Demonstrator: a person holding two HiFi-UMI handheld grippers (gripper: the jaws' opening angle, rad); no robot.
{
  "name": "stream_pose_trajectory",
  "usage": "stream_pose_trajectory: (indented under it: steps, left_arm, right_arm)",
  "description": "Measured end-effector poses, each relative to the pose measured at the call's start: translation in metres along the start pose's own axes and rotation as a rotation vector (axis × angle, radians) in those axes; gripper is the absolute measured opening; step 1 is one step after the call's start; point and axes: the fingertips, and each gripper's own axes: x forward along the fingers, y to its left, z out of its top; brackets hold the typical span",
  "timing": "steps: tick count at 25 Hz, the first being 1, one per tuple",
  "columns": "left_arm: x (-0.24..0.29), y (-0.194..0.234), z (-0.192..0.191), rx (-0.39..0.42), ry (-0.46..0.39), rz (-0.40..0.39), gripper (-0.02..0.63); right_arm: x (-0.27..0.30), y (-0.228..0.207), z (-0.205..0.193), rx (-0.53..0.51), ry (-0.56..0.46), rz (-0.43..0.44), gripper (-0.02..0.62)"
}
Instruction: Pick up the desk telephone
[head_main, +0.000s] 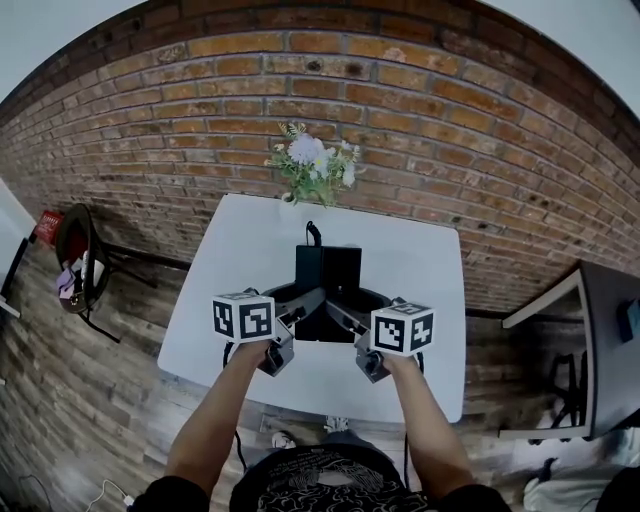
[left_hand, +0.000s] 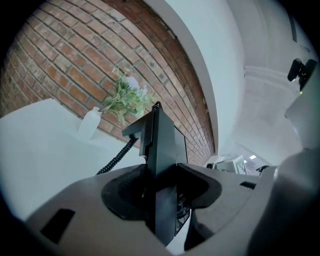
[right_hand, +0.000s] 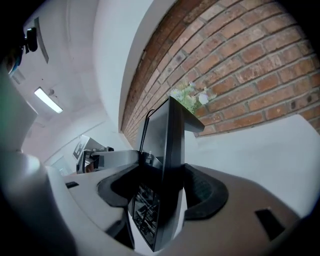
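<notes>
L tool (left_hand: 162, 184), R tool (right_hand: 165, 192) on phone (head_main: 328, 268)

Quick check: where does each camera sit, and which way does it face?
Head view: on the head, steeply down at the table; forearms, left claw, right claw show.
Left gripper view: on the left claw, along its jaws gripping the desk telephone, toward the brick wall.
Right gripper view: same on the right claw, telephone's other side.
Shared: telephone, flowers.
</notes>
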Motion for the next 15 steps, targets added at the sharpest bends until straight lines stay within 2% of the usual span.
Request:
stream_pose_trajectory:
  steps: [8, 15]
  left_arm:
    - [-0.011, -0.048, 0.049, 0.118, -0.100, -0.052, 0.196]
    - [-0.018, -0.083, 0.078, 0.212, -0.157, -0.074, 0.196]
  right_arm:
    - [-0.025, 0.031, 0.055, -0.129, -0.111, -0.002, 0.272]
    - [-0.045, 0.050, 0.089, -0.208, -0.187, 0.007, 0.272]
